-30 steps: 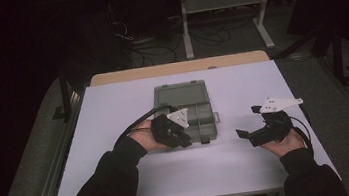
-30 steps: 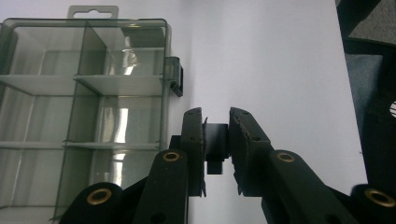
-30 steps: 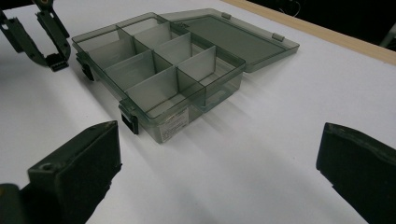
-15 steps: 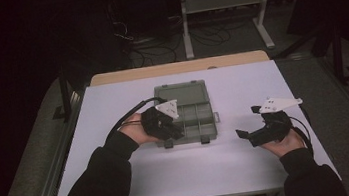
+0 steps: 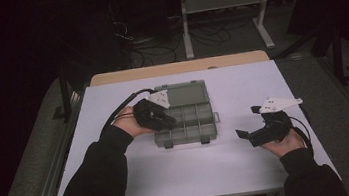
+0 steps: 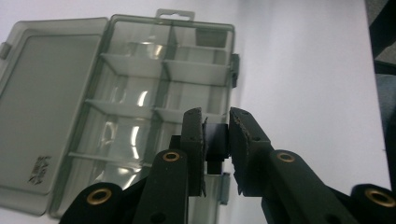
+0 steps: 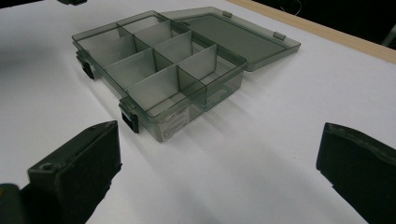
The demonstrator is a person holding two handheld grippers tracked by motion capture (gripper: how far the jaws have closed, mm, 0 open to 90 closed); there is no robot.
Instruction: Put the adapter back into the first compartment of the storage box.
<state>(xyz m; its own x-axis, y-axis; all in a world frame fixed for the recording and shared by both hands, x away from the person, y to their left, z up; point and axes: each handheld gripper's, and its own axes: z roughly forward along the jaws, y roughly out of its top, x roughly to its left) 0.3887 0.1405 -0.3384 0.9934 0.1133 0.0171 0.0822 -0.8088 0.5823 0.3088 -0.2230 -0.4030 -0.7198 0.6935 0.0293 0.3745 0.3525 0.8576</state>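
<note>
One clear grey plastic organizer box (image 5: pixel 184 112) lies open on one white-topped table (image 5: pixel 252 169) — one hinged lid (image 7: pixel 233 32), folded flat, and two latches (image 7: pixel 130 116) along its front edge. Its dividers form eight compartments (image 7: pixel 163 51). Two handheld grippers — the left gripper (image 5: pixel 165 122) and the right gripper (image 5: pixel 246 127) — are present.

The worktop (image 5: pixel 242 89) is bare white around the organiser box (image 5: pixel 185 122), with wide free room to its right and in front of it. Its lid (image 5: pixel 187 94) lies flat open behind, and upright dividers (image 7: pixel 159 60) cut the inside into 8 narrow compartments. The left gripper (image 5: pixel 168 122) hangs over the box's left edge.
</note>
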